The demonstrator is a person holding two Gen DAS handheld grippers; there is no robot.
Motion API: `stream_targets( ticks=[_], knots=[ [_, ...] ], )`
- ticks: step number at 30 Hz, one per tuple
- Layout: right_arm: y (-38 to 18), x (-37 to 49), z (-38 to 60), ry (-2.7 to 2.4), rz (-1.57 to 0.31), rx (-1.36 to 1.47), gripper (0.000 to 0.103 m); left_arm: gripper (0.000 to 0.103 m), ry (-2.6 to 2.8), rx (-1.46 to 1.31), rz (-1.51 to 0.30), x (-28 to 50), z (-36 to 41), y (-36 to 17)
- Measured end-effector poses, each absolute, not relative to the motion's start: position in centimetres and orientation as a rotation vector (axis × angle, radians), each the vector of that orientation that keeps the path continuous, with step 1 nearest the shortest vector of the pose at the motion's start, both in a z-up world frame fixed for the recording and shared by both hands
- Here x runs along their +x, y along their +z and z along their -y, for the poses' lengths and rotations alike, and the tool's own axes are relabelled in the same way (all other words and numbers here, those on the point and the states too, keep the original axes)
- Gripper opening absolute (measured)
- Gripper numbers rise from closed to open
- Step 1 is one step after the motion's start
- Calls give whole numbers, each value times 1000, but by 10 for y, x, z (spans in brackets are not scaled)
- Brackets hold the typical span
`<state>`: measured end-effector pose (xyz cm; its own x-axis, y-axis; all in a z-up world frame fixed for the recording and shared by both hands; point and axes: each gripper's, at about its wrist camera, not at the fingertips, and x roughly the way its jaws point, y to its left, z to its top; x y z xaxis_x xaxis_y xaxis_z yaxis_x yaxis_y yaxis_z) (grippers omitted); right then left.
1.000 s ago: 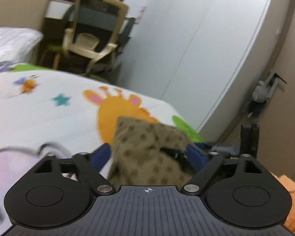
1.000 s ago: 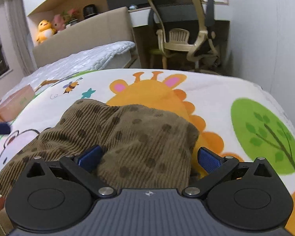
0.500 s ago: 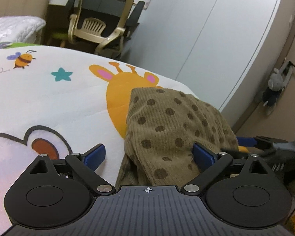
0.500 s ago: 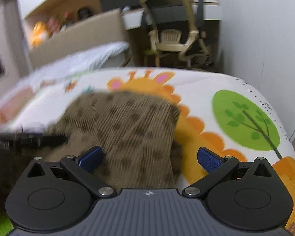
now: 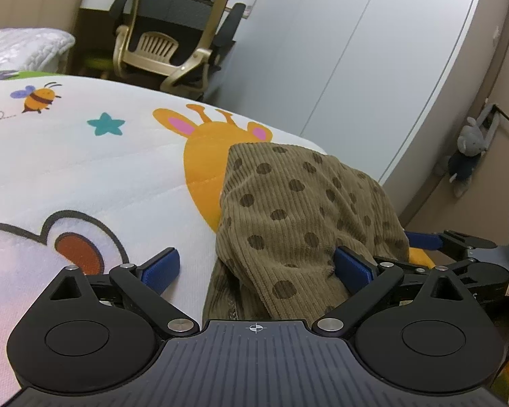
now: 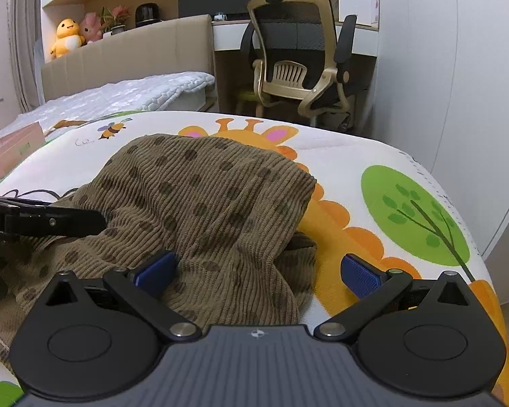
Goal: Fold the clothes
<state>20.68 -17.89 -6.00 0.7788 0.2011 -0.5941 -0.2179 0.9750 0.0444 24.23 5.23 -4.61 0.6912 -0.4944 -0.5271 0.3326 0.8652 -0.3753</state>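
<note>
Corduroy garment [image 6: 200, 210] hides the right gripper's [image 6: 258, 271] left pad.

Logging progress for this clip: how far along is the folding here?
Partly done: the brown dotted corduroy garment lies doubled over in a bunched heap on the cartoon-print quilt, its lower layer showing under the top flap. In hand: nothing; the left claw and right claw are both open around the cloth. Left: the edges are uneven and rumpled, so a tidier final fold still seems needed.
</note>
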Motion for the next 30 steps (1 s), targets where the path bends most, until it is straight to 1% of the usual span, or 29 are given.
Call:
stream_targets(
  ticks=[4, 11, 19, 23, 30],
  knots=[
    [-51, 208, 178, 218, -683, -42, 103, 100, -472, -264, -661, 242, -53, -46],
    [-31, 177, 167, 326, -623, -118, 103, 100, -475, -270, -663, 243, -54, -47],
    [-48, 180, 156, 344, -713, -138, 103, 101, -476, -265, -665, 242, -53, -47],
    [-46, 176, 149, 327, -688, -207, 103, 102, -476, -266, -665, 242, -53, -47],
    [-47, 168, 153, 272, -698, -136, 103, 102, -478, -265, -666, 241, -53, -46]
  ],
)
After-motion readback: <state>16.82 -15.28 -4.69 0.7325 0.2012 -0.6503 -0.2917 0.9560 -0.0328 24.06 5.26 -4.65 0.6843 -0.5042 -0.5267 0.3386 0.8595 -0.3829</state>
